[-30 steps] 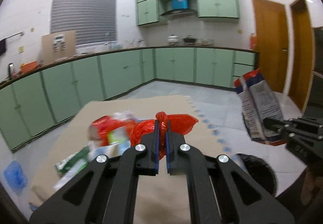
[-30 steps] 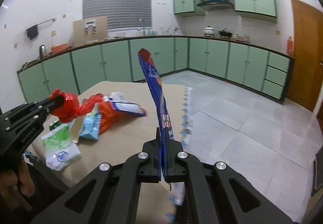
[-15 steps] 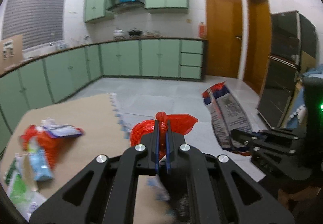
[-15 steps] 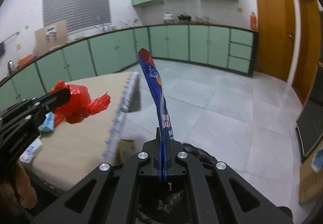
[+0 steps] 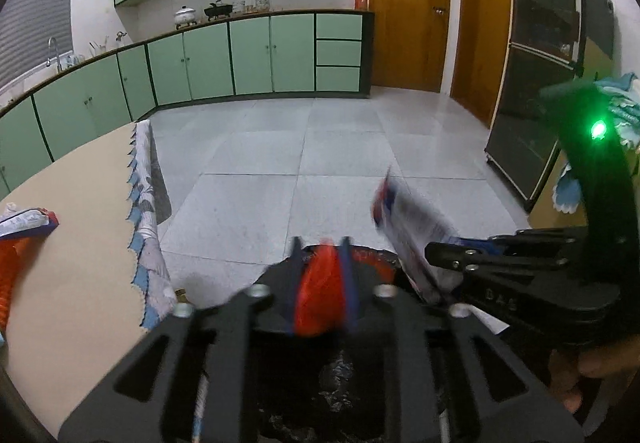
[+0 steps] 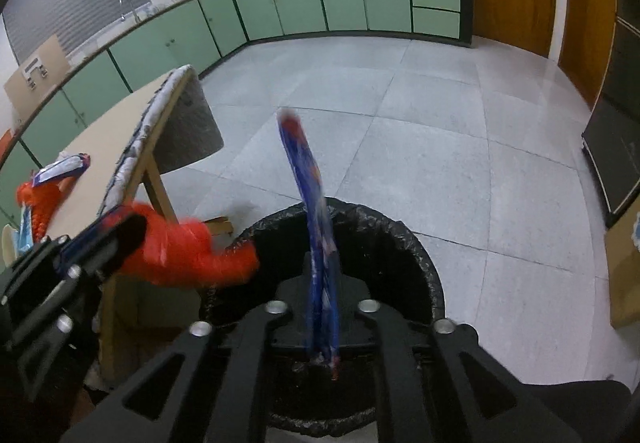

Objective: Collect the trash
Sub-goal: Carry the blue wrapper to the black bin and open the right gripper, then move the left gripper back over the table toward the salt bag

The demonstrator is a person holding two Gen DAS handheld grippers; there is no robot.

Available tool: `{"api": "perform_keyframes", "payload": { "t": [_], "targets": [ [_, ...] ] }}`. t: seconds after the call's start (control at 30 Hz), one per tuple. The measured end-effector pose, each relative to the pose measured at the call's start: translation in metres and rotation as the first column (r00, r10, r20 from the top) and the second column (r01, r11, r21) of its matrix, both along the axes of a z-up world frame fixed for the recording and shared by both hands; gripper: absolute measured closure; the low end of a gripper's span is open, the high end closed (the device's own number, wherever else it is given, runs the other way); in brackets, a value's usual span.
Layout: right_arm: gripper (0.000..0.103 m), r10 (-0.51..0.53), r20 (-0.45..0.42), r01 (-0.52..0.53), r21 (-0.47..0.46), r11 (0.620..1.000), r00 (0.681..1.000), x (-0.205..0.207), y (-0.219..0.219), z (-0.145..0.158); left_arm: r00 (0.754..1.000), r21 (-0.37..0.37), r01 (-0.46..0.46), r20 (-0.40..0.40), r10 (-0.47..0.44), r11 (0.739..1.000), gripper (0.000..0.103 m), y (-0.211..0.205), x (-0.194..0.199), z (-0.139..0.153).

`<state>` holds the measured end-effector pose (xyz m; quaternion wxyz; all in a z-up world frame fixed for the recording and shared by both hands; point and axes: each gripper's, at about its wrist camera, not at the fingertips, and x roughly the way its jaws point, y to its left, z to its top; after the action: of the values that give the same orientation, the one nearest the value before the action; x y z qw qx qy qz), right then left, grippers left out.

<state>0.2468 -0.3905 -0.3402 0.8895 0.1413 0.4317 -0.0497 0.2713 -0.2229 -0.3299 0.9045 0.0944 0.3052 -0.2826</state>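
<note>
Right wrist | both tongs (image 6: 322,323) opening, wrapper (image 6: 310,203) and red bag (image 6: 180,255) between, grip unclear | bin rim (image 6: 424,255) below

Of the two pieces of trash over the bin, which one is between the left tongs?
The crumpled red plastic bag; the flat blue wrapper stands between the right tongs.

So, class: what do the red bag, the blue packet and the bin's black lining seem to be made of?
Red bag: thin glossy plastic film, crumpled and knotted-looking.
Blue packet: printed plastic or foil laminate, probably; flat, stiff, shiny.
Bin lining: thin black plastic, wrinkled over the rim.
</note>
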Motion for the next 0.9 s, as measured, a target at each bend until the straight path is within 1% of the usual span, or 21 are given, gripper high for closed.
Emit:
{"api": "perform_keyframes", "payload": {
  "t": [0.07, 0.17, 0.23, 0.33, 0.4, 0.47, 0.57, 0.6, 0.63, 0.67, 0.73, 0.77, 0.87, 0.9],
  "targets": [
    [0.086, 0.004, -0.002, -0.004, 0.002, 1.000, 1.000, 0.000, 0.002, 0.000, 1.000, 0.002, -0.012, 0.010, 0.012, 1.000, 0.065, 0.001, 0.003, -0.003],
    [0.086, -0.002, 0.006, 0.002, 0.004, 1.000, 1.000, -0.005, -0.004, 0.001, 1.000, 0.003, -0.023, 0.006, 0.023, 1.000, 0.065, 0.006, 0.008, -0.002],
    [0.085, -0.013, 0.023, 0.013, 0.007, 1.000, 1.000, -0.007, -0.006, 0.009, 0.999, -0.003, -0.035, 0.013, 0.035, 0.999, 0.065, 0.011, 0.009, 0.005],
    [0.084, -0.018, 0.065, 0.019, -0.011, 1.000, 0.998, -0.011, -0.004, 0.025, 0.998, -0.006, -0.056, 0.029, 0.056, 0.998, 0.061, 0.016, 0.005, 0.018],
    [0.082, 0.002, 0.091, 0.000, -0.026, 1.000, 0.996, -0.015, 0.004, 0.036, 0.996, -0.014, -0.081, 0.041, 0.082, 0.997, 0.054, 0.026, -0.002, 0.028],
    [0.081, 0.036, 0.114, -0.031, -0.047, 0.998, 0.993, -0.017, 0.016, 0.046, 0.993, -0.027, -0.108, 0.053, 0.110, 0.994, 0.050, 0.040, -0.009, 0.039],
    [0.073, 0.091, 0.146, -0.080, -0.083, 0.993, 0.985, -0.021, 0.039, 0.062, 0.985, -0.031, -0.153, 0.077, 0.155, 0.988, 0.045, 0.061, -0.021, 0.054],
    [0.068, 0.105, 0.156, -0.092, -0.090, 0.992, 0.982, -0.022, 0.046, 0.067, 0.981, -0.034, -0.174, 0.078, 0.176, 0.984, 0.042, 0.070, -0.023, 0.058],
    [0.063, 0.121, 0.167, -0.106, -0.096, 0.990, 0.979, -0.023, 0.053, 0.072, 0.976, -0.040, -0.200, 0.079, 0.202, 0.979, 0.042, 0.081, -0.027, 0.063],
    [0.060, 0.143, 0.188, -0.125, -0.105, 0.987, 0.972, -0.026, 0.065, 0.079, 0.969, -0.045, -0.233, 0.078, 0.236, 0.971, 0.040, 0.094, -0.031, 0.068],
    [0.051, 0.172, 0.211, -0.151, -0.110, 0.982, 0.962, -0.027, 0.079, 0.089, 0.952, -0.050, -0.291, 0.078, 0.295, 0.955, 0.038, 0.114, -0.039, 0.075],
    [0.050, 0.198, 0.227, -0.177, -0.110, 0.978, 0.954, -0.027, 0.091, 0.095, 0.944, -0.051, -0.318, 0.081, 0.321, 0.947, 0.038, 0.124, -0.040, 0.080],
    [0.049, 0.274, 0.251, -0.252, -0.116, 0.961, 0.928, -0.026, 0.124, 0.105, 0.895, -0.062, -0.434, 0.087, 0.438, 0.899, 0.038, 0.168, -0.057, 0.086],
    [0.049, 0.297, 0.257, -0.275, -0.119, 0.954, 0.920, -0.025, 0.134, 0.107, 0.868, -0.065, -0.483, 0.093, 0.487, 0.873, 0.038, 0.184, -0.064, 0.086]
  ]
}}
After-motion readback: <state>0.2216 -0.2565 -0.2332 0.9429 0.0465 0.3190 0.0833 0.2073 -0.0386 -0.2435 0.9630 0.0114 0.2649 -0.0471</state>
